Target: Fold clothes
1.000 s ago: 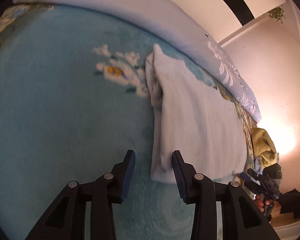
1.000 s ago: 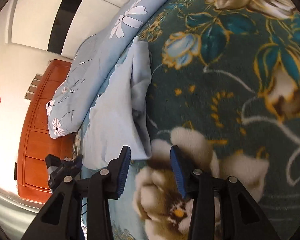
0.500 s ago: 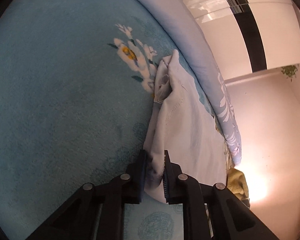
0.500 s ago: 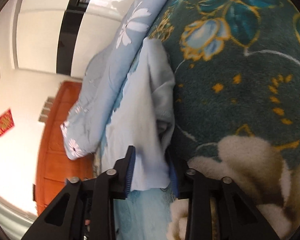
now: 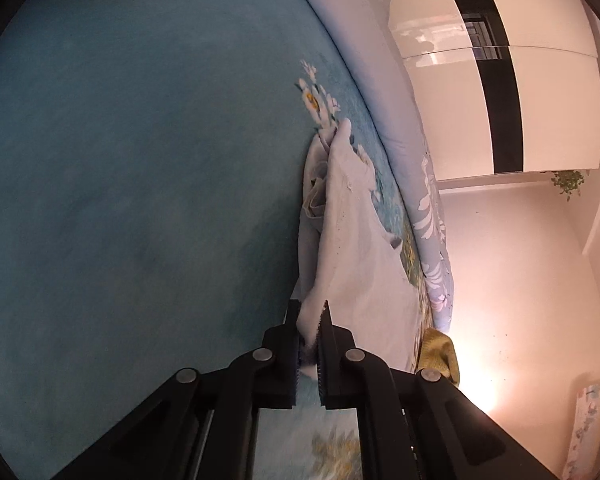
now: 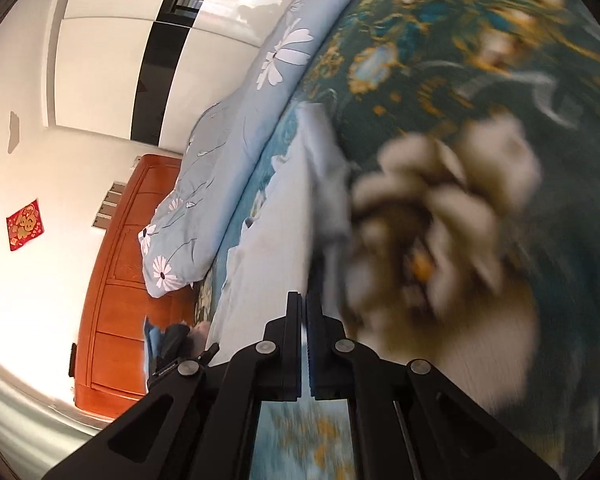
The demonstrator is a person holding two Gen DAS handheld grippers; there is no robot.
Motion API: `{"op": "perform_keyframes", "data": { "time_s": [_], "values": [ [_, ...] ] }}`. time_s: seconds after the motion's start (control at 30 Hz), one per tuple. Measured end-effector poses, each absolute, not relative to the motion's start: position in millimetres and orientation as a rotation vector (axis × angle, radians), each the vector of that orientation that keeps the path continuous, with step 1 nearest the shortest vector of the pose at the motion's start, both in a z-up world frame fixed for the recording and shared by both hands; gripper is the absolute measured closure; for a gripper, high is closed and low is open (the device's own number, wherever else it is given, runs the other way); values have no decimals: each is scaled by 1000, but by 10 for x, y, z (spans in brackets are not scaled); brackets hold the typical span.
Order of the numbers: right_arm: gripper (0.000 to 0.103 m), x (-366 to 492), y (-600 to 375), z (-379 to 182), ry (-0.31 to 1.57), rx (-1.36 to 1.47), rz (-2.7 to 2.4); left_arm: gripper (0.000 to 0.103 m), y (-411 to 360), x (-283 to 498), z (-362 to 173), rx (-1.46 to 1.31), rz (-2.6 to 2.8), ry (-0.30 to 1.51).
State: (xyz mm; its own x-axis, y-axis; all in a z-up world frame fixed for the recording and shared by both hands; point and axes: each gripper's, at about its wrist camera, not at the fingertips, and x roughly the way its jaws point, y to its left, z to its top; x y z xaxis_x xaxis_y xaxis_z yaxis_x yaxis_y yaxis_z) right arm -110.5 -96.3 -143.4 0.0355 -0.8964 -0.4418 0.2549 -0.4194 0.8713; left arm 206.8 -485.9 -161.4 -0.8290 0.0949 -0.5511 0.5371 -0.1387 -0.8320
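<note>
A pale blue folded garment [image 5: 364,264] lies on a teal flowered blanket [image 5: 140,184], running away from me toward a light blue duvet. My left gripper [image 5: 309,312] is shut on the garment's near left corner, and the cloth bulges up between the fingers. In the right wrist view the same garment [image 6: 276,240] stretches ahead, and my right gripper [image 6: 304,312] is shut on its near right corner, with the cloth edge pinched thin between the pads. The dark flowered blanket [image 6: 480,160] is blurred by motion.
A rolled light blue duvet with white flowers [image 6: 228,152] lies along the far side of the bed. A yellow-green cloth [image 5: 440,352] sits at the bed's edge. An orange wooden cabinet [image 6: 120,288] and white wardrobe doors [image 5: 540,112] stand beyond.
Both grippers went from open beside the garment's near corners to shut on them. Both views have since tilted and lifted, pulling the near edge of the garment up.
</note>
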Motion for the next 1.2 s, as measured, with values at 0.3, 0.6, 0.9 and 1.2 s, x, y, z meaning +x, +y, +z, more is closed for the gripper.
{"op": "perform_keyframes", "data": {
  "time_s": [0.3,0.6,0.9,1.2],
  "values": [
    [100,-553,-154,-1486,-758,1388,-1600,102,-4512,2937,-1553,678,-2038,1757],
    [99,-579,-577,-1336,-680,1352,-1653,95,-4336,2549,-1254,793,-2169,1503],
    [55,-910,-1058,-1567,-760,1349,-1669,36,-4021,1574,-1100,863,-2404,1264],
    [55,-1173,-1498,-1519,-644,1306,-1687,36,-4016,492,-1293,1043,-2427,1170]
  ]
}}
